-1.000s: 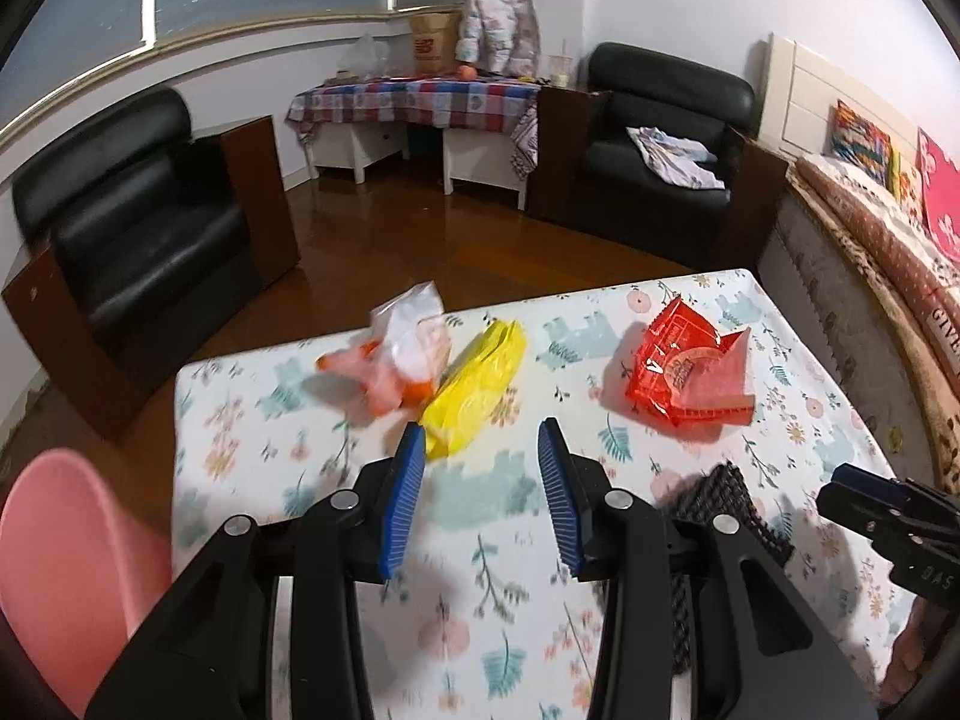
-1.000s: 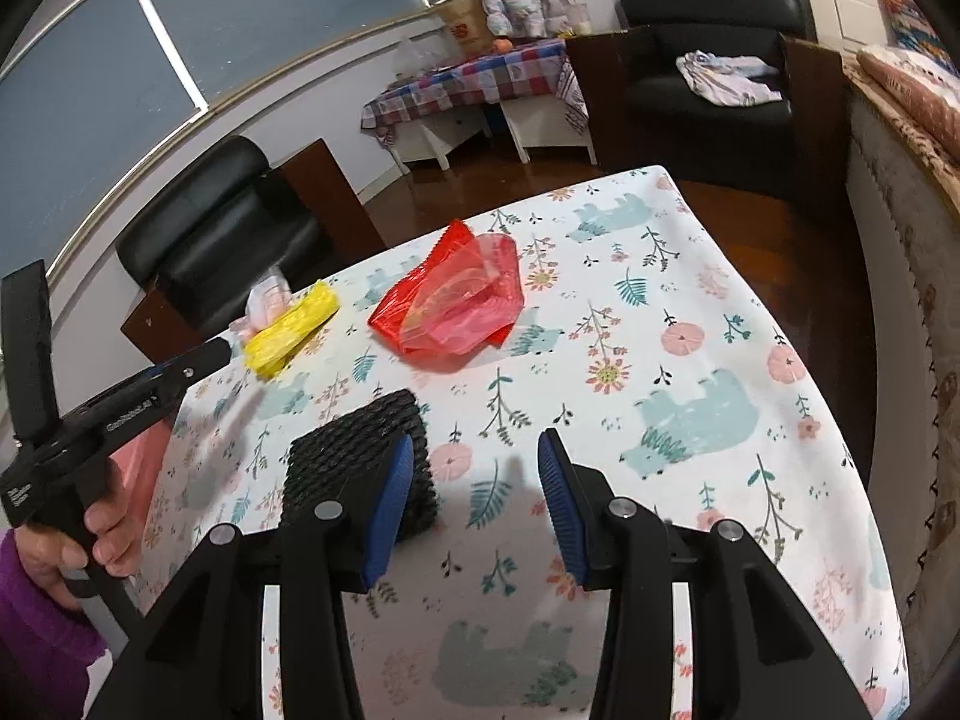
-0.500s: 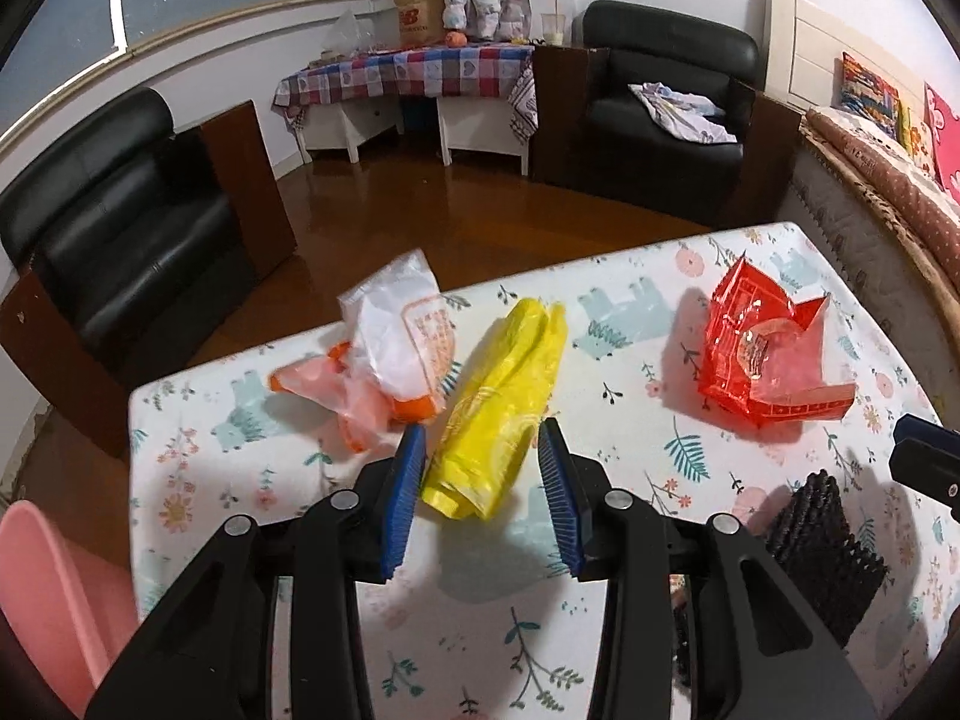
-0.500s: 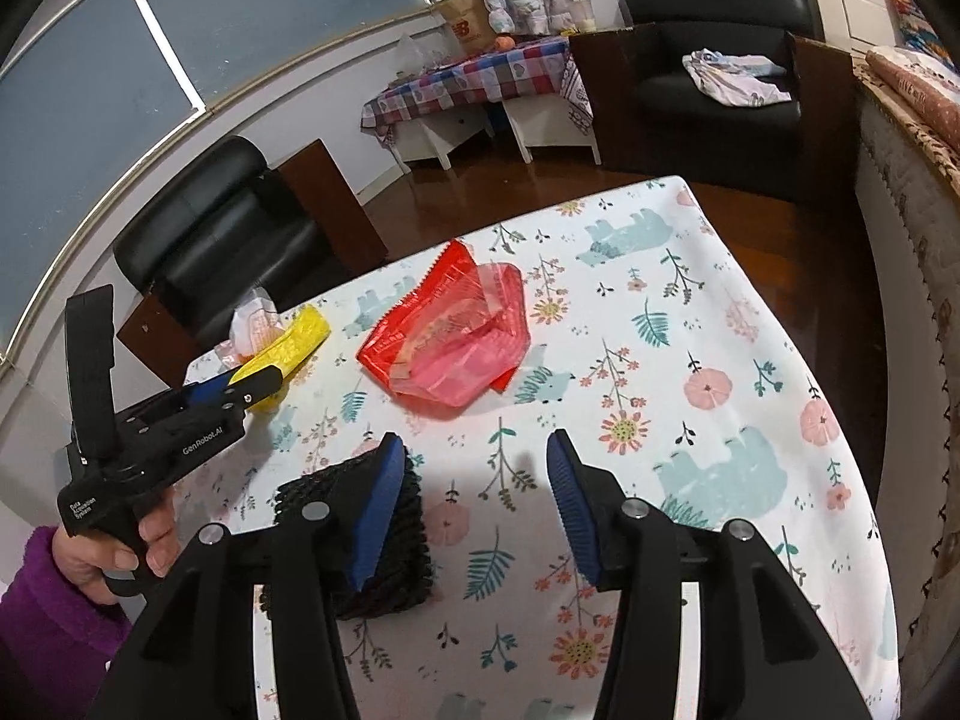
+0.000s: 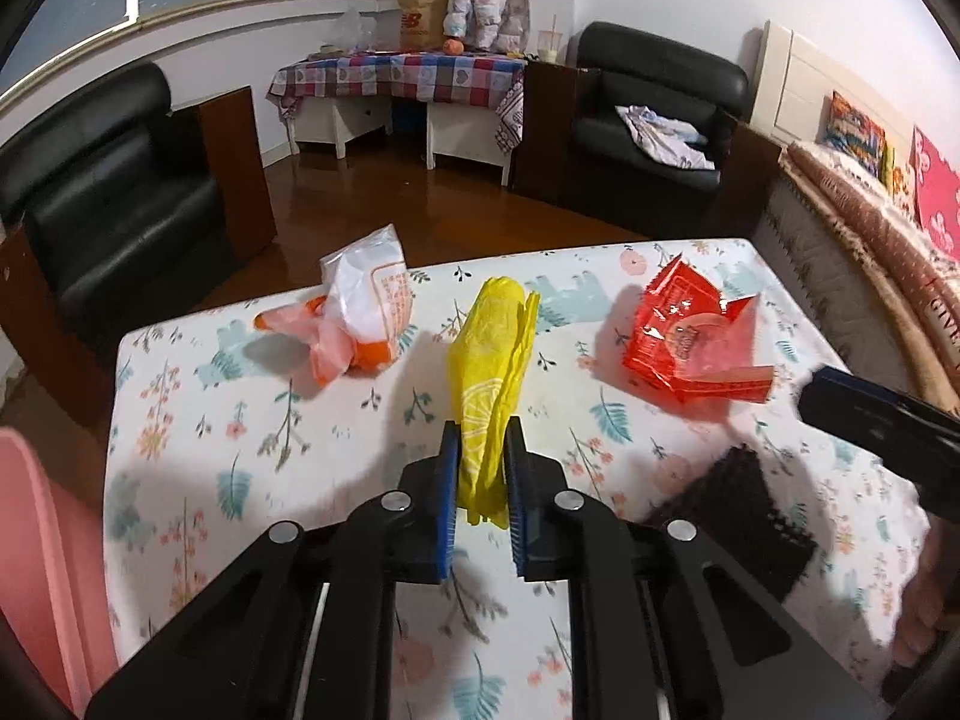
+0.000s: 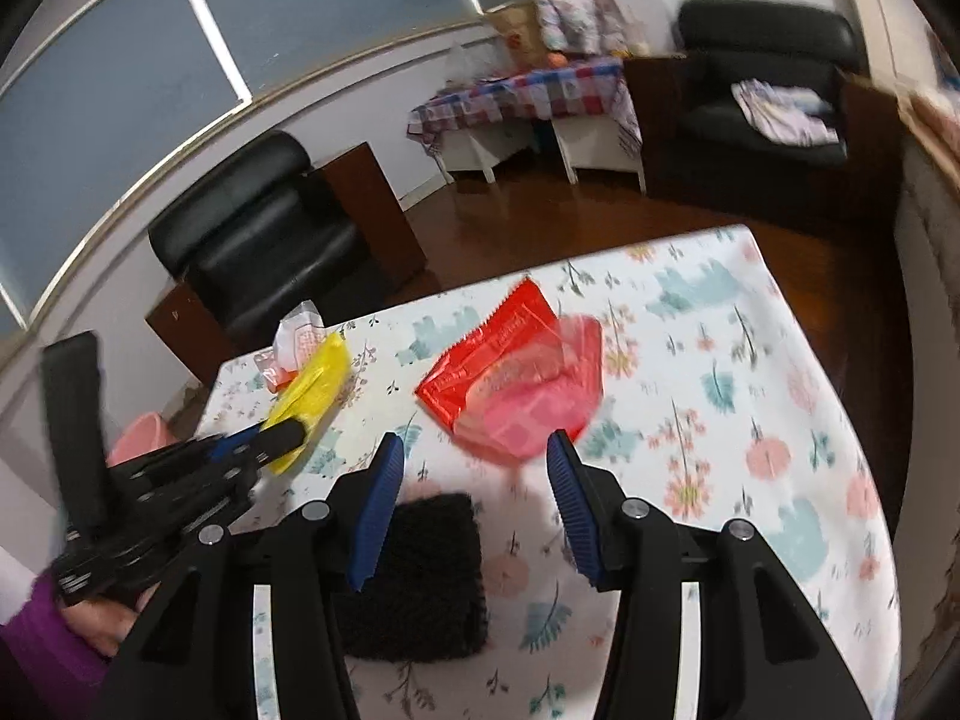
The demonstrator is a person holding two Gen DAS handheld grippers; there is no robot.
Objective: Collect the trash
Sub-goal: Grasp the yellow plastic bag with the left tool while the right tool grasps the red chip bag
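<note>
On the flowered tabletop (image 5: 180, 420) the left tongs (image 5: 480, 456) are clenched on the near end of a yellow bag (image 5: 495, 360), whose far end lies stretched out toward the table's far edge. Beside it to the left sits a crumpled white and orange bag (image 5: 360, 318) with orange print too small to read. To the right lies a red wrapper (image 5: 690, 342) with a round label, its writing blurred. A black mesh pad (image 6: 420, 576) lies near the right tongs (image 6: 474, 468), which hang released above the tabletop, their blue pads spread just short of the red wrapper (image 6: 522, 384). A brown paper bag (image 5: 420, 15) on the far checked table bears an "NB" logo. A pink bin (image 5: 36, 570) stands at the left.
</note>
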